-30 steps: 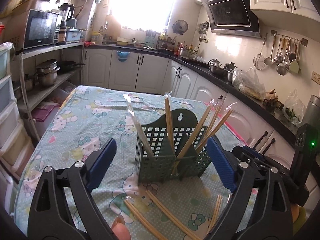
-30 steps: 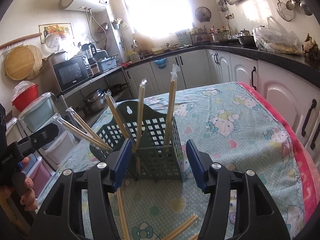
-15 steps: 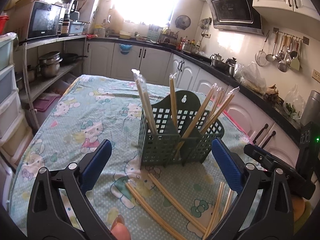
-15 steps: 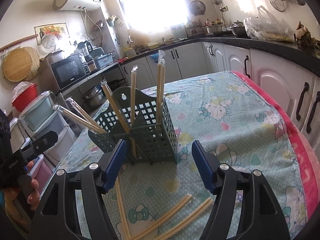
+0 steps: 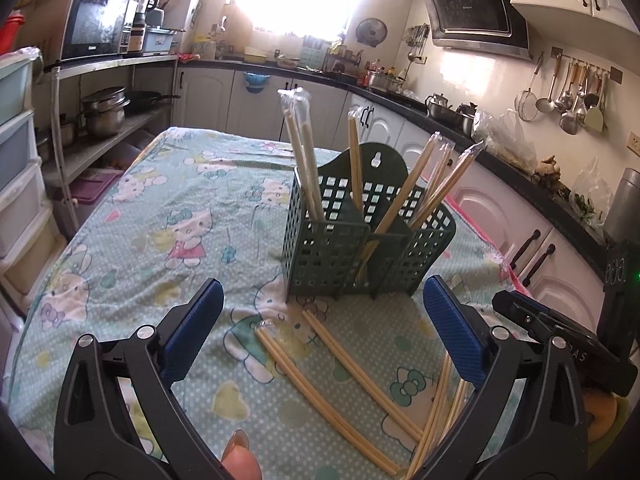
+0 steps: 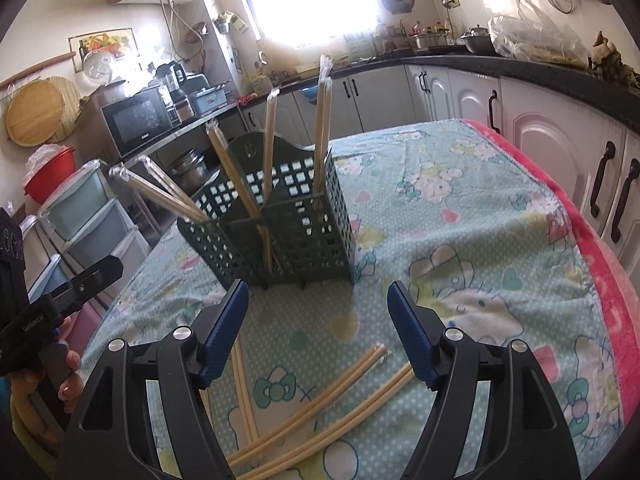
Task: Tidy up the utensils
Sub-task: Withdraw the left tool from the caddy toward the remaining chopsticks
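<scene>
Left gripper (image 5: 320, 320) spread wide and empty, right gripper (image 6: 318, 320) opening and empty, above wrapped chopsticks (image 6: 320, 396) lying before green caddy (image 5: 360, 240); risk: slippery pairs skid from a pinch.

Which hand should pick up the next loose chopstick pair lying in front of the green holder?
Probably the left gripper: two wrapped bamboo chopstick pairs lie between its wide-open fingers, short of the green plastic lattice holder. The right gripper, fingers opening, has its pairs lying crosswise.
</scene>
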`<state>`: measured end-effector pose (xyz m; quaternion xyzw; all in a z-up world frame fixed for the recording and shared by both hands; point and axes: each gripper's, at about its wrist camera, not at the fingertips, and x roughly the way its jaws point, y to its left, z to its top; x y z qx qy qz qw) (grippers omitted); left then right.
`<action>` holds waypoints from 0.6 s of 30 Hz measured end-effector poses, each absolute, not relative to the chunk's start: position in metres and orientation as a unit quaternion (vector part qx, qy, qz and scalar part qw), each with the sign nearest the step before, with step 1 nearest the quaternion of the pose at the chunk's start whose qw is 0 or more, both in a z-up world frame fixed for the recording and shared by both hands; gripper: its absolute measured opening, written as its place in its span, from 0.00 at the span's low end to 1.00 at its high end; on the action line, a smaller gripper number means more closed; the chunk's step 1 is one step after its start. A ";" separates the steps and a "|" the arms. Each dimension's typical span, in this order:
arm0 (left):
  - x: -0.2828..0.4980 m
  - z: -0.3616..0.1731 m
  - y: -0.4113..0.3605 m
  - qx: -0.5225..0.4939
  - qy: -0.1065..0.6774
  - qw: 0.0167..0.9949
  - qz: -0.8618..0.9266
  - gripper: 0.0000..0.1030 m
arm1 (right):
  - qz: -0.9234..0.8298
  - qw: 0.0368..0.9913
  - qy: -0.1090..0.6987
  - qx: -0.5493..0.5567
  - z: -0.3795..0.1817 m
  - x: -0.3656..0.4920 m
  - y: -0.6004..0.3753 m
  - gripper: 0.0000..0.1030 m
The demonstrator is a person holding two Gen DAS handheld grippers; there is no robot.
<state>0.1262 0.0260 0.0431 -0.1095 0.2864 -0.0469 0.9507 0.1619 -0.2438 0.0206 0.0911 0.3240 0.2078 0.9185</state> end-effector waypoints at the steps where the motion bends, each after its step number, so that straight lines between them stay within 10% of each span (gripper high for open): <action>1: 0.126 0.041 0.026 -0.109 0.288 0.950 -0.047 0.90 | 0.209 0.917 0.327 0.089 0.018 0.160 -0.243 0.68; 18: 0.123 0.003 0.031 -0.110 0.331 0.937 -0.026 0.90 | 0.215 0.909 0.348 0.078 0.000 0.148 -0.239 0.68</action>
